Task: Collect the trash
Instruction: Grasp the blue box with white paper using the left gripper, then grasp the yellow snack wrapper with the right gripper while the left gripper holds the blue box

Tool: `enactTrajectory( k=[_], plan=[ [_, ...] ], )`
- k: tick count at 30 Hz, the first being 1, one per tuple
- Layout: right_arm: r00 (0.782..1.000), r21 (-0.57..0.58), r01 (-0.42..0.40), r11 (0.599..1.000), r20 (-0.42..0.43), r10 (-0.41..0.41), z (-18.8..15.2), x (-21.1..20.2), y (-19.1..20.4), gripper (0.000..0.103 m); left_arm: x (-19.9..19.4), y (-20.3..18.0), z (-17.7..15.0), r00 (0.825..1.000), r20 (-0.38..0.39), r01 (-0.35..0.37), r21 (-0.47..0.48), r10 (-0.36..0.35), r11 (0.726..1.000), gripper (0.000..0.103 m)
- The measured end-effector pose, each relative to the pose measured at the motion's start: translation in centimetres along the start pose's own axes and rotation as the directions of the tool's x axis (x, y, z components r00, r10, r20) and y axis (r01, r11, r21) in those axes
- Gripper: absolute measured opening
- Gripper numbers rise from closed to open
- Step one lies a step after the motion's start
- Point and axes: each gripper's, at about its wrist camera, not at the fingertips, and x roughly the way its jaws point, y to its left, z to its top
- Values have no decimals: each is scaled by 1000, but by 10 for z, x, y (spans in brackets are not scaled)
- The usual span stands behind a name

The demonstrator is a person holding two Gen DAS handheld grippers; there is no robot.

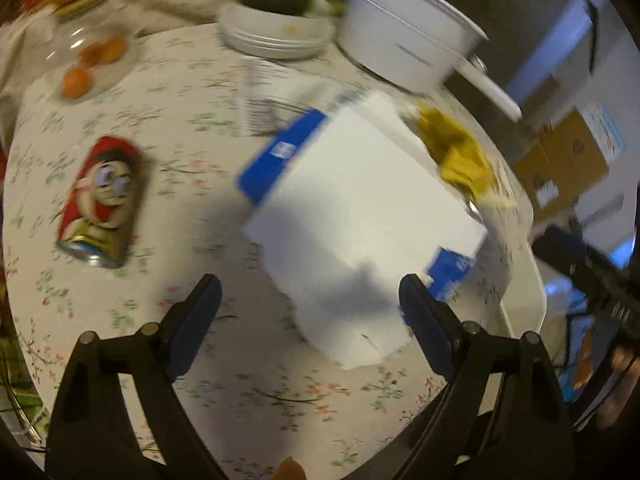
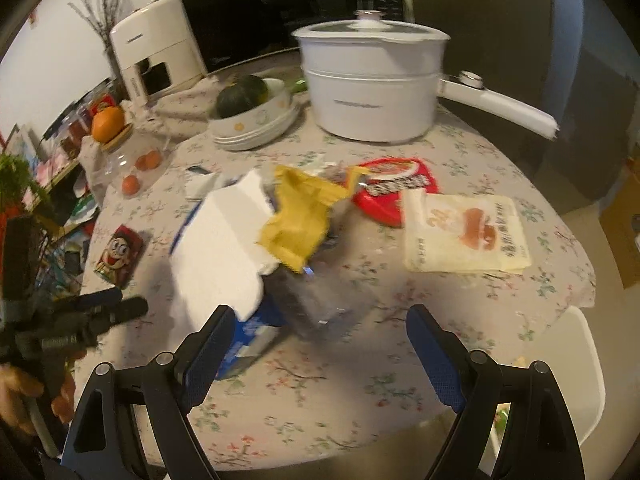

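Note:
A torn white and blue cardboard box (image 1: 352,216) (image 2: 224,248) lies flat on the floral tablecloth (image 1: 192,152). My left gripper (image 1: 310,300) hovers open over the box's near end, its right finger close beside the blue edge. A crumpled yellow wrapper (image 1: 456,148) (image 2: 300,216) rests against the box's far side. The red cartoon can (image 1: 104,200) (image 2: 120,256) lies on its side to the left. My right gripper (image 2: 320,332) is open above a blurred clear plastic piece (image 2: 320,300), beside the box's blue corner. A red packet (image 2: 396,188) and a cream paper bag (image 2: 464,232) lie further right.
A white lidded pot (image 1: 408,36) (image 2: 372,84) with a long handle stands at the back. Beside it stacked plates hold a bowl with a green squash (image 2: 248,108). A clear dish with small oranges (image 2: 136,168) sits left. A white chair (image 2: 580,360) stands at the table's right edge.

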Motion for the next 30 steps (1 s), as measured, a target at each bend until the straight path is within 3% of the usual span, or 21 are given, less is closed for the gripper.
enactTrajectory(
  k=[4,11,16,19,21,24,30],
  plan=[
    [1000,32,-4,999,-14,5,-3,-4,-16,89,16,-35,-12,998,-54,-14,113,20,994,90],
    [999,29,2,1000,-35,-1,-9,-5,-23,89,40,-56,-28,990,-110,-71,180,92,981,89],
    [999,36,-1,999,-36,2,-10,-5,-24,89,49,-57,-34,981,-141,-108,192,137,975,64],
    [999,25,-1,1000,-41,2,-11,-4,-21,89,46,-50,-32,981,-143,-103,176,129,979,42],
    [999,18,2,1000,-45,-1,-12,-3,-20,89,43,-42,-31,981,-149,-99,156,122,983,17],
    [999,12,3,1000,-52,-2,-13,0,-18,89,35,-28,-28,983,-130,-111,121,127,986,6],
    [999,8,-1,1000,-54,1,-9,6,-15,89,-2,-3,-16,994,-15,-110,29,111,993,1]
  ],
)
